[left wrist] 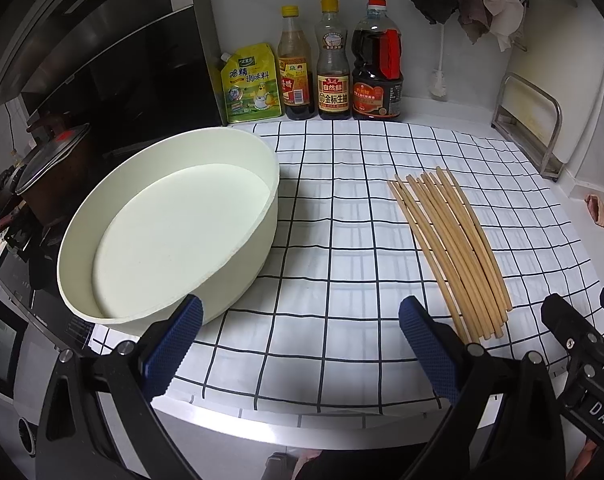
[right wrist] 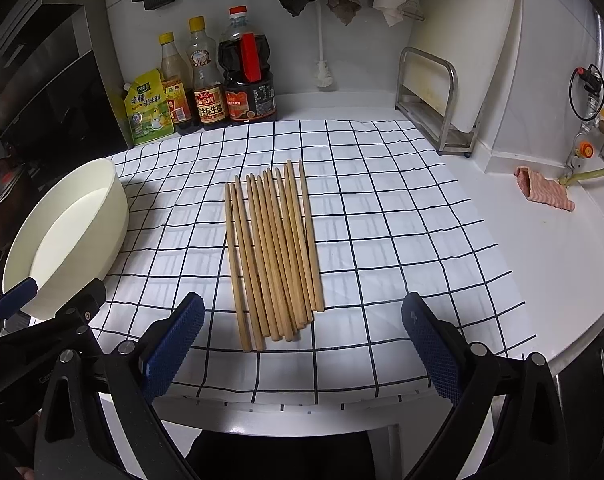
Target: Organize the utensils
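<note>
The fingers (left wrist: 430,352) of the left gripper (left wrist: 301,344) stand wide apart and hold nothing, and they sit low over the near edge of the tabletop (right wrist: 542,264), beside the cream tub (left wrist: 229,148); that spot suits steadying or receiving, I judge, since the tub is the likely home for the utensils; the right gripper (right wrist: 302,346) is spread just as wide, also empty, and faces the near ends of the chopsticks (right wrist: 273,256) squarely; the bundle lies flat on the checked cloth (right wrist: 382,208), sticks side by side and nearly parallel, well apart from the tub on their left; laid so, their butt ends are offered toward the right gripper for a pinch across several at once; nothing is in the tub yet, so sorting seems not begun; sauce bottles (right wrist: 209,80) stand clear at the back wall.
</note>
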`<state>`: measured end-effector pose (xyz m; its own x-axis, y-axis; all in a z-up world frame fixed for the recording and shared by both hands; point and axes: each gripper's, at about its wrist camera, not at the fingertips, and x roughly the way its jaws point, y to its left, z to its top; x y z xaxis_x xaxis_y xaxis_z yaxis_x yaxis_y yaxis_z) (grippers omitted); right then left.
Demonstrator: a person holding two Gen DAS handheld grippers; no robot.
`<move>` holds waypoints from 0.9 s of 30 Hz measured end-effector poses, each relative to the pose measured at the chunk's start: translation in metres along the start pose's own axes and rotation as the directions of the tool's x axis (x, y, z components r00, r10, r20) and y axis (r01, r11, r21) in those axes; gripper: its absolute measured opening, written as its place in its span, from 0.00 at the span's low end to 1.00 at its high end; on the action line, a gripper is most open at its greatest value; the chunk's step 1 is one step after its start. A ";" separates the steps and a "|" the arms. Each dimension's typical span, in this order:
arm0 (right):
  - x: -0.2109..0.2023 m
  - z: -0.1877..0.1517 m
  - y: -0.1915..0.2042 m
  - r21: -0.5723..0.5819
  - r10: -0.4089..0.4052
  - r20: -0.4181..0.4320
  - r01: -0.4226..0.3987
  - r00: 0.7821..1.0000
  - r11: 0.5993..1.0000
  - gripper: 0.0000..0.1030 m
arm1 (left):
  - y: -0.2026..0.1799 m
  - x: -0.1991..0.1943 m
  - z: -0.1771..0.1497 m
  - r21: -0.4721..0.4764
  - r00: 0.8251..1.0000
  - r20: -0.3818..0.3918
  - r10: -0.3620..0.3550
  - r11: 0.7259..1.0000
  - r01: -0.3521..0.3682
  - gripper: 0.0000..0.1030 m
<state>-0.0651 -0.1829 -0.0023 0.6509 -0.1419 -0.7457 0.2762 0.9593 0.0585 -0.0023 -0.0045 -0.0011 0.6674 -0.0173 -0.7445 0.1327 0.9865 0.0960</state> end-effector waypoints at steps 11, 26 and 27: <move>0.000 -0.001 -0.002 0.005 0.005 0.000 -0.005 1.000 1.000 0.92 | 0.000 0.000 0.001 0.001 1.000 0.003 0.000 1.000 0.000 0.94; 0.014 0.002 -0.011 0.009 0.026 -0.028 -0.025 0.999 1.000 0.92 | -0.009 0.009 0.001 0.003 1.000 -0.016 -0.015 1.000 0.015 0.94; 0.017 0.003 -0.014 0.015 0.034 -0.034 -0.033 0.999 0.999 0.92 | -0.011 0.011 0.002 0.003 1.000 -0.021 -0.019 1.000 0.019 0.94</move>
<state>-0.0559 -0.1996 -0.0136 0.6354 -0.1011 -0.7655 0.2647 0.9598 0.0929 0.0046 -0.0163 -0.0089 0.6493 -0.0323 -0.7599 0.1477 0.9854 0.0843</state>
